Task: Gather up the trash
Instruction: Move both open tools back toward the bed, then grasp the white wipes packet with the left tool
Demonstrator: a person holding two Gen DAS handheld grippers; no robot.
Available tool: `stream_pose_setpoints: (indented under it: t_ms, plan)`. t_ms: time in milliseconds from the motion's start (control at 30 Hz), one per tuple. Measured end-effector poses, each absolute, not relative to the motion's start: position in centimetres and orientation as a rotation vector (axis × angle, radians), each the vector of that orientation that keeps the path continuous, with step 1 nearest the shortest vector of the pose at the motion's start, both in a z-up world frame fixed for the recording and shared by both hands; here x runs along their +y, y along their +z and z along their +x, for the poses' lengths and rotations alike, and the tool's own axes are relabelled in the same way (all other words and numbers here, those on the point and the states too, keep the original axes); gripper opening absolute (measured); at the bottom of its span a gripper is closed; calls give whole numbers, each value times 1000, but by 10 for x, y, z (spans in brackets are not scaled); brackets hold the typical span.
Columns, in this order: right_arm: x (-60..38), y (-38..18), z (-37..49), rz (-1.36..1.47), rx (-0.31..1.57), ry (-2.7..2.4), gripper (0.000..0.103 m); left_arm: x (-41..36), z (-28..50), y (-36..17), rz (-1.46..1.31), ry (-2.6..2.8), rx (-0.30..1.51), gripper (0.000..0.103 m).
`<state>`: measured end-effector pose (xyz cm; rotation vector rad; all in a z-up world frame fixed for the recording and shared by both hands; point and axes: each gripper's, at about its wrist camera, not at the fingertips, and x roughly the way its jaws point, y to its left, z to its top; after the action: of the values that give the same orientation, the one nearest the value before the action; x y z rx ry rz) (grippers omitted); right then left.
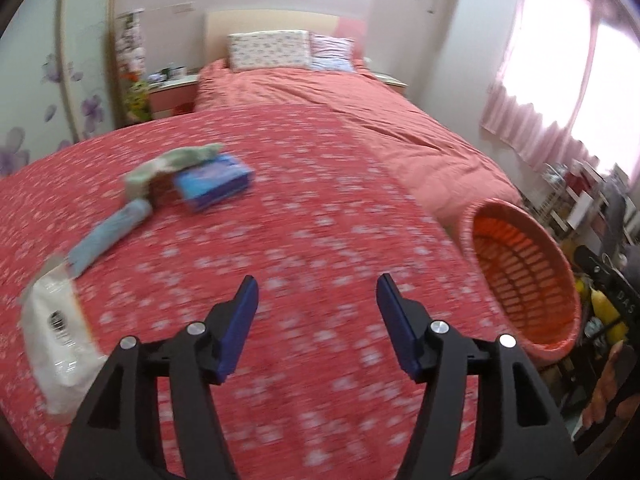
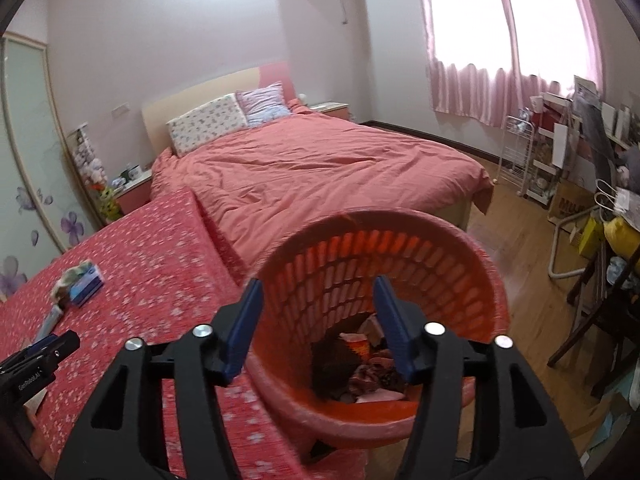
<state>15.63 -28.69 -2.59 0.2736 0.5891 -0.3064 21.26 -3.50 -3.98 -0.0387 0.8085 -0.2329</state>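
Orange basket point(image 2: 380, 312) holds scraps below the right gripper point(image 2: 318, 320), fingers spread; left gripper point(image 1: 316, 320), fingers spread, hovers over the red bedspread point(image 1: 320, 200) near a blue packet point(image 1: 214, 182)

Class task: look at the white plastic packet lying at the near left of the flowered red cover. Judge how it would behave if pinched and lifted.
The white packet looks like soft film, so it would probably sag and crumple. It lies flat, so it is probably light. Its glossy surface might slip from the left tongs.
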Motion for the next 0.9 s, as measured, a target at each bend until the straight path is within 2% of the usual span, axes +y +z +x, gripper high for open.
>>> stream_pose_setpoints:
  t_ms: [267,467,633,900]
  plan:
    - [-238,-29,170,218,619,-206,59,61,190,-41,-106,-6,790,74]
    - [-198,-31,179,171,642,-120,59,131,175,-46,-174,168,799,76]
    - [-168,-33,183,130,658,-61,59,153,176,-62,-203,215,852,79]
    - [-139,-39,189,81,684,-11,59,145,189,-76,-232,226,903,85]
